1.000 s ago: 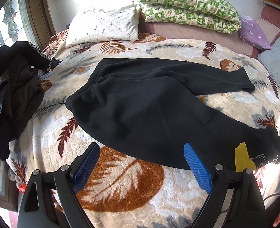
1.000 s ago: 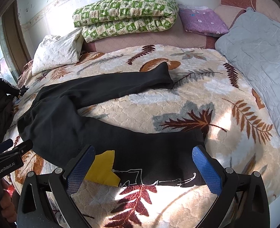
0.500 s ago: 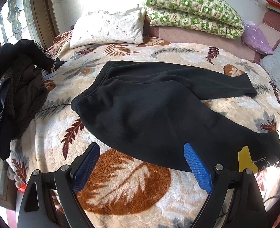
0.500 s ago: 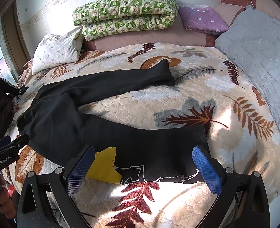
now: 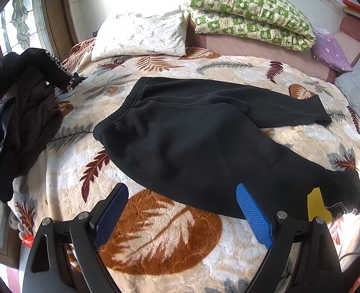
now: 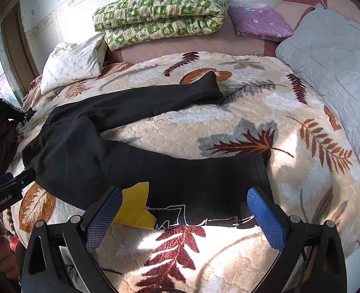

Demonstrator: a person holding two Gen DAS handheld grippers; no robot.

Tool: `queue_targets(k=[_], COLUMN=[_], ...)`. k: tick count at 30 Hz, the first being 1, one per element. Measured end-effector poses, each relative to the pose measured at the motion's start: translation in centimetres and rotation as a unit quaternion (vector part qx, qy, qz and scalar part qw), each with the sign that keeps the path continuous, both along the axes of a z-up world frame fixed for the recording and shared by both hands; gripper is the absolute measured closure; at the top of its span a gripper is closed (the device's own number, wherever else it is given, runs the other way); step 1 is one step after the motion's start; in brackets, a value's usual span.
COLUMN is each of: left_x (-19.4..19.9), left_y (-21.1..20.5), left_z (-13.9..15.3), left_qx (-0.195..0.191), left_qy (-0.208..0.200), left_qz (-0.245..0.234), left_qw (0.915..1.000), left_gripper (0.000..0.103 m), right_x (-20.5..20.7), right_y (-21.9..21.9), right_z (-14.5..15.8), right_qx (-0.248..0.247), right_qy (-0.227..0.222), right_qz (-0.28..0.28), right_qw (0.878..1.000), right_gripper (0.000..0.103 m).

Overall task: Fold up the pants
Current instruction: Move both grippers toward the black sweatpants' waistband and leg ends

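Note:
Black sweatpants [image 5: 192,134] lie spread flat on the leaf-patterned bed blanket [image 5: 155,232], waistband to the left, legs splayed apart to the right. They also show in the right wrist view [image 6: 131,166], with a yellow patch [image 6: 136,207] and white print on the near leg. My left gripper [image 5: 182,210] is open and empty, just short of the near edge of the pants' seat. My right gripper [image 6: 183,212] is open and empty over the near leg's cuff end.
A pile of dark clothes [image 5: 14,112] lies at the bed's left edge. A white pillow [image 5: 141,36], a green folded quilt [image 5: 250,22], a purple cushion [image 6: 258,22] and a grey quilt [image 6: 333,68] sit at the back and right.
Both grippers have shifted slightly, the view sliding a little; the pants appear a bit further right and lower in the left wrist view. The jaws stay open.

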State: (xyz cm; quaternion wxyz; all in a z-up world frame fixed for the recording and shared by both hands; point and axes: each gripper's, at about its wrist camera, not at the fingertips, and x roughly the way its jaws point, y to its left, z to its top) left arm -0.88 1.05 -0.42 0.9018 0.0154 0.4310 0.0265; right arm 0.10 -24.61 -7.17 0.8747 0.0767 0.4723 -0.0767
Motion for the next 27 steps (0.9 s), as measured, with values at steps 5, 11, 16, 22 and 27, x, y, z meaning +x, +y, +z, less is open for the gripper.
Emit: queue_targets(k=[5,11,16,22,27], left_x=[0.0,-0.1,0.0,0.7,1.9], left_y=[-0.2,-0.3,-0.3,-0.3,-0.4], left_z=[0.0,0.0,0.0,0.0,0.1], left_qx=[0.001,0.003,0.004,0.006,0.020], left_qy=[0.001,-0.002,-0.002,0.005,0.009], left_qz=[-0.002,-0.003,-0.002,-0.001,0.000], left_qw=[1.0000,1.0000,1.0000,1.0000,0.9998], left_gripper=[0.012,0.012,0.012,0.012,0.012], right_x=[0.0,0.0,0.1,0.5,1.5], right_y=[0.0,0.0,0.1,0.1,-0.5], right_z=[0.0,0.0,-0.1,-0.3,0.0], right_qx=[-0.001,-0.002,-0.003,-0.003,0.003], right_qy=[-0.001,0.001,0.003,0.009,0.013], right_qz=[0.001,0.002,0.003,0.010,0.021], right_qw=[1.000,1.000,1.000,1.000,1.000], right_gripper=[0.000,0.000,0.000,0.000,0.000])
